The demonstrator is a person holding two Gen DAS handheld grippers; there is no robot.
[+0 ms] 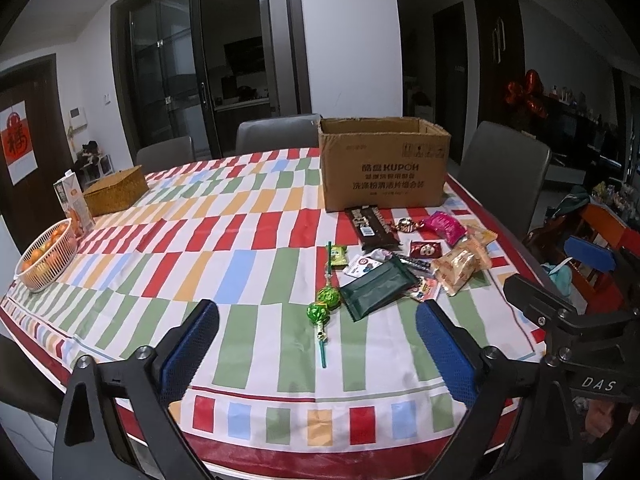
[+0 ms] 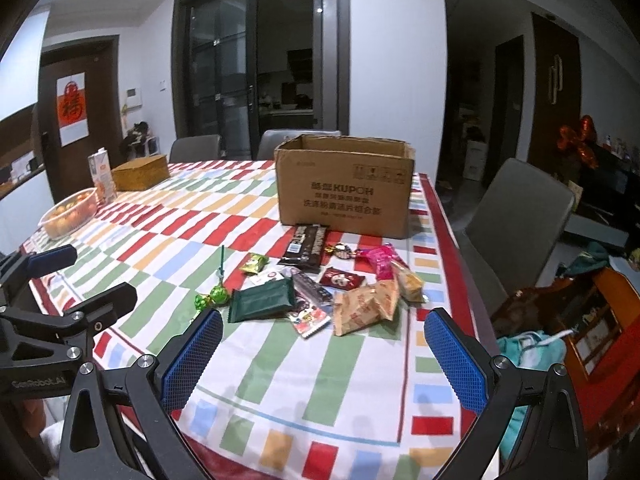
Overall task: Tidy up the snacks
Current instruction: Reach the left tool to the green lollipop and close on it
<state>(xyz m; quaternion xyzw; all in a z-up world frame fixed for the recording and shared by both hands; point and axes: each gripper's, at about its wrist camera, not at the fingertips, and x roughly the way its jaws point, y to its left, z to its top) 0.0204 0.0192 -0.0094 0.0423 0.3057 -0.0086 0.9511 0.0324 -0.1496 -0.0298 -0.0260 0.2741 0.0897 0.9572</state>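
Snacks heaped by the open box, both grippers hanging wide and empty at the near edge of the table.

The table [image 1: 248,216] in its striped cloth has a broad bare stretch running left from the cardboard box [image 1: 384,164], which stands open-topped near the far right edge; its inside cannot be seen from here. A fruit basket [image 1: 46,258], a carton [image 1: 74,200] and a woven box [image 1: 116,190] keep to the far left corner. The snacks [image 2: 344,280] lie piled just in front of the cardboard box, overlapping so the lower packets are half hidden; two green lollipops [image 1: 324,304] sit at the heap's left. The left gripper [image 1: 318,354] tilts down over the near edge, jaws spread with nothing between them. The right gripper [image 2: 324,354] beside it is likewise parted and empty.
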